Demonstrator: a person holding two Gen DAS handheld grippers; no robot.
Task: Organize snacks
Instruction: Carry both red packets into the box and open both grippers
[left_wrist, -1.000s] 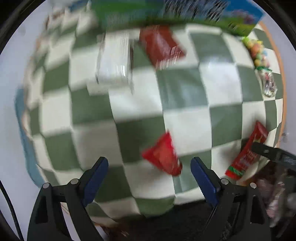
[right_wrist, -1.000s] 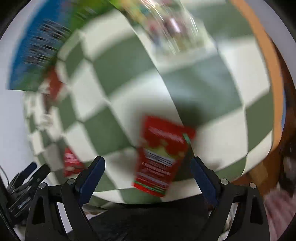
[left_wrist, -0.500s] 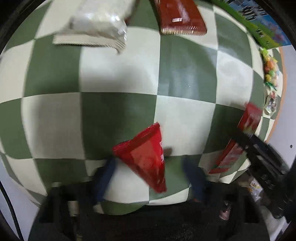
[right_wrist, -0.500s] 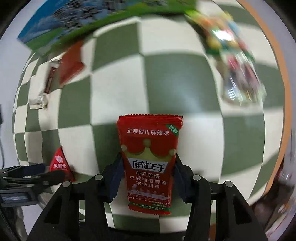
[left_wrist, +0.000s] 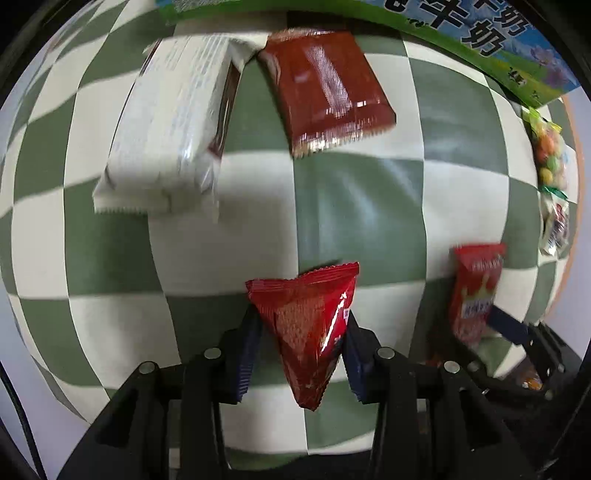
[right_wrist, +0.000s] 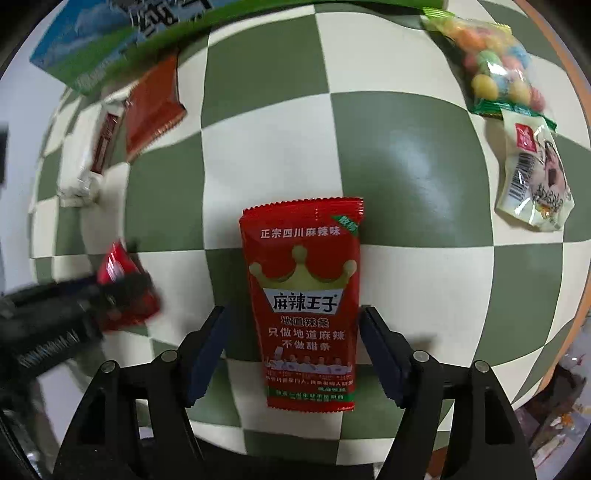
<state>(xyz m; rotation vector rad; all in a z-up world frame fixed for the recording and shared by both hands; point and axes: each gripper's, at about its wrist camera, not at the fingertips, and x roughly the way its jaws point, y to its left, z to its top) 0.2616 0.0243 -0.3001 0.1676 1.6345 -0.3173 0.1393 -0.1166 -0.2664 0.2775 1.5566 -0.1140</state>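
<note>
My left gripper (left_wrist: 301, 350) is shut on a small red triangular snack packet (left_wrist: 308, 325) and holds it over the green-and-white checked cloth (left_wrist: 351, 206); the packet also shows in the right wrist view (right_wrist: 125, 288). My right gripper (right_wrist: 295, 347) is part-open around a red spicy-strip pouch (right_wrist: 304, 295) that lies flat on the cloth; its pads stand a little off the pouch's sides. The pouch also shows in the left wrist view (left_wrist: 476, 291).
A white wrapped snack (left_wrist: 170, 122) and a dark red packet (left_wrist: 328, 88) lie at the far side, before a blue-green milk carton box (left_wrist: 480, 40). A bag of coloured candy balls (right_wrist: 491, 66) and a pale pouch (right_wrist: 535, 173) lie at the right, near the table's orange edge.
My left gripper has closed on the triangular packet and lifted it. My right gripper closed in around the red pouch, and its jaws now stand a little wider than half a second ago.
</note>
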